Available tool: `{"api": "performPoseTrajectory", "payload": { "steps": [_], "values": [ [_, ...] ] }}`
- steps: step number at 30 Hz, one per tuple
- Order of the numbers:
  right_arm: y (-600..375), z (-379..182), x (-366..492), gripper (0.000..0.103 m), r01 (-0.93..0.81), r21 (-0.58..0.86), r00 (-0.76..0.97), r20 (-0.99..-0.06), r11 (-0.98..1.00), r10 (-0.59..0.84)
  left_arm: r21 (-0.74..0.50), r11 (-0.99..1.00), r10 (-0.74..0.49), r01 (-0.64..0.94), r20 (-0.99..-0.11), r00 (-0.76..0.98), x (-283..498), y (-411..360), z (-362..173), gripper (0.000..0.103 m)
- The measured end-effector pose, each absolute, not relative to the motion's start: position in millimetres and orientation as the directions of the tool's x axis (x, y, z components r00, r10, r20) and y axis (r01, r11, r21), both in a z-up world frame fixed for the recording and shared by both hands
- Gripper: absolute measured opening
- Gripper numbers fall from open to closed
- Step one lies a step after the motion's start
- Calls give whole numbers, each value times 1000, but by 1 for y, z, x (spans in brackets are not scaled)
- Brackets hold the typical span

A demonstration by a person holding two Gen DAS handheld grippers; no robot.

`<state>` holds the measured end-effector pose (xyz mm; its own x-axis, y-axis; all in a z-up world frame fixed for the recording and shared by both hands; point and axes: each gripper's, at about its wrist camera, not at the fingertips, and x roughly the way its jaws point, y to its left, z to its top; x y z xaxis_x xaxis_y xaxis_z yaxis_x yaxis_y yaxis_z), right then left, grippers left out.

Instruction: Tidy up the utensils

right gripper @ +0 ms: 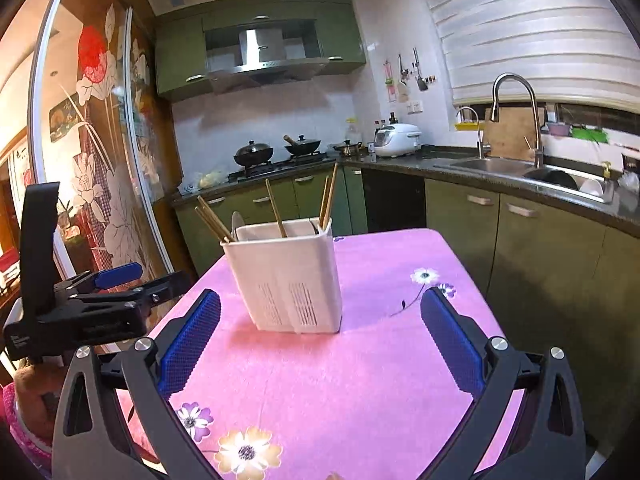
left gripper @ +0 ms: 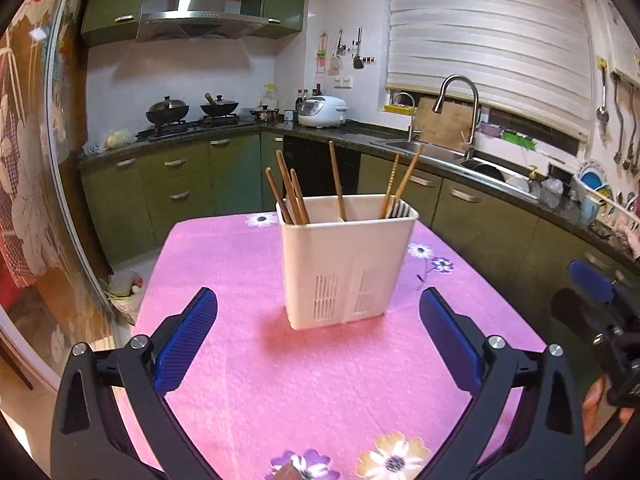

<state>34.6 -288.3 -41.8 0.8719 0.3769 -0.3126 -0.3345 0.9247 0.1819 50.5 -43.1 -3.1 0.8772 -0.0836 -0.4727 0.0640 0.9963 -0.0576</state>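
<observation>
A white slotted utensil holder (left gripper: 344, 260) stands upright on the pink flowered tablecloth (left gripper: 280, 380). Several wooden chopsticks (left gripper: 290, 190) stick up out of its compartments. In the right wrist view the holder (right gripper: 288, 276) also shows a pale spoon (right gripper: 237, 222) among the chopsticks (right gripper: 276, 208). My left gripper (left gripper: 318, 308) is open and empty, held short of the holder. My right gripper (right gripper: 320, 312) is open and empty, also short of the holder. Each gripper shows at the edge of the other's view: the right one (left gripper: 600, 300), the left one (right gripper: 104, 292).
The table's far edge (left gripper: 248, 218) faces green kitchen cabinets (left gripper: 180, 184). A counter with a stove, pots (left gripper: 168, 112), a rice cooker (left gripper: 322, 111) and a sink with a tall faucet (left gripper: 456, 112) runs along the back and right. A glass sliding door (right gripper: 100, 140) stands at the left.
</observation>
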Motion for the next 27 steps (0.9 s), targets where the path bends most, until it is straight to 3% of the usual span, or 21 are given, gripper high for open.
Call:
{"api": "performPoseTrajectory", "payload": {
  "steps": [27],
  "values": [
    [-268, -39, 30, 99, -347, 177, 850, -355, 921, 389, -1, 1000, -28, 31, -446, 894, 26, -38, 3, 96]
  ]
}}
